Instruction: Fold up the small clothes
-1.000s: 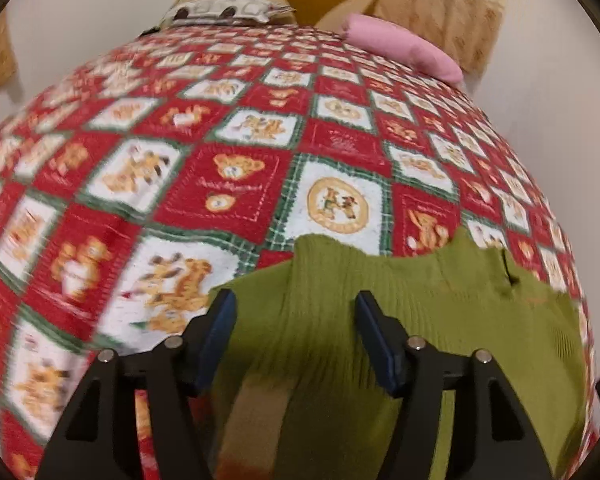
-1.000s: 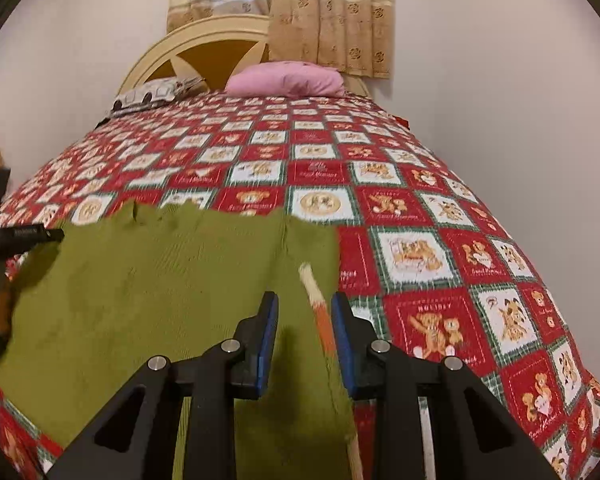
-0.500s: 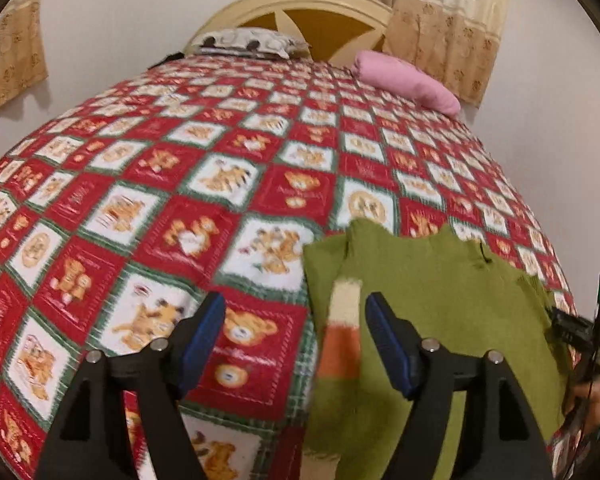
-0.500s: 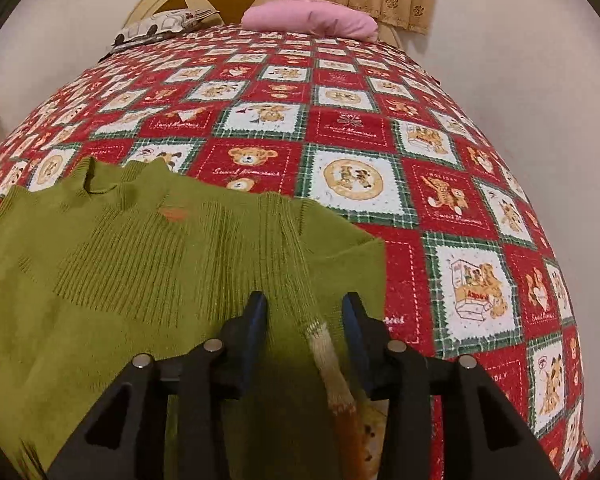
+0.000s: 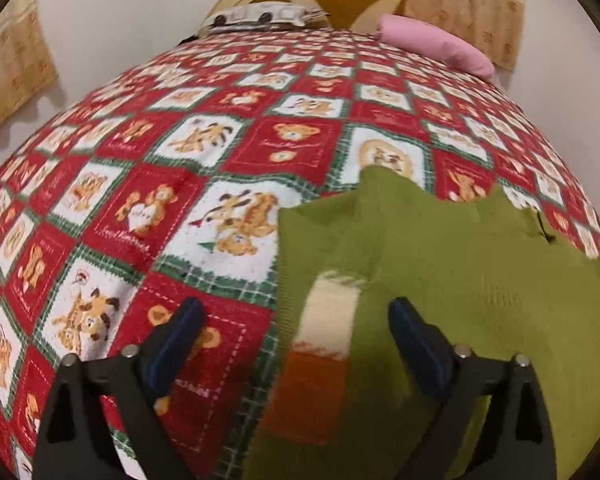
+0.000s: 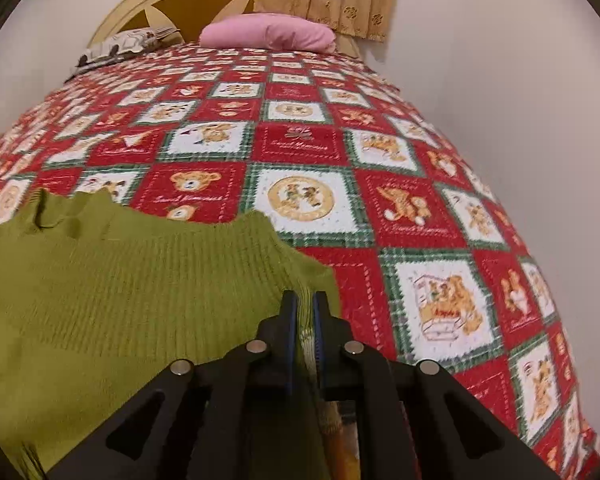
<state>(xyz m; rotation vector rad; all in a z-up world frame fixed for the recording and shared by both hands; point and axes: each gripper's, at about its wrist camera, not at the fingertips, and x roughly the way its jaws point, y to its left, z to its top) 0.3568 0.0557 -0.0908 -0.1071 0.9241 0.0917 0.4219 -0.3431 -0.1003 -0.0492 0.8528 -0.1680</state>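
The right gripper (image 6: 305, 308), narrowly parted half a second ago, is now clamped on the green sweater's (image 6: 132, 280) sleeve edge at lower centre; the left gripper (image 5: 296, 332) is kept wide over the striped cuff (image 5: 324, 336), so a fold can be started.

One sweater (image 5: 440, 264), two pillows (image 6: 268, 36).

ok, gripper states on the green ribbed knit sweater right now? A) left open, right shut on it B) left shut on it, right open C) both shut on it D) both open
A: the left gripper has its fingers spread wide over the green ribbed knit sweater, while the right gripper pinches the sweater's edge.
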